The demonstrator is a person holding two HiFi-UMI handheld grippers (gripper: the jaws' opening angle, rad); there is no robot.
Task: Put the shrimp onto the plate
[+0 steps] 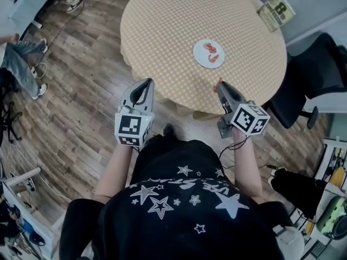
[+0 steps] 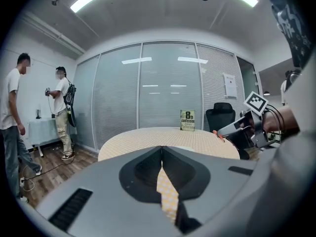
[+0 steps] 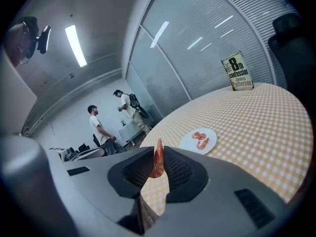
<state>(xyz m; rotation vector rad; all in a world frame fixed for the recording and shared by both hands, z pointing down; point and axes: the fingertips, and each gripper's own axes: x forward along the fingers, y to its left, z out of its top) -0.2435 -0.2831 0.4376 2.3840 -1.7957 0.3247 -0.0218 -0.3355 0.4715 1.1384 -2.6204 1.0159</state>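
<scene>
A white plate (image 1: 209, 53) with two orange shrimps on it sits right of the middle of the round checkered table (image 1: 162, 37); the right gripper view shows the plate (image 3: 198, 140) too. My right gripper (image 1: 220, 85) hangs at the table's near edge, shut on a third shrimp (image 3: 158, 158) that stands up between its jaws. The shrimp's orange tip (image 1: 219, 81) pokes out in the head view. My left gripper (image 1: 145, 85) is shut with nothing in it, held over the near left edge of the table.
A book (image 1: 276, 11) stands at the table's far right edge. A black office chair (image 1: 306, 80) is close to the table on the right. Two people (image 3: 111, 117) stand across the room by a small white table.
</scene>
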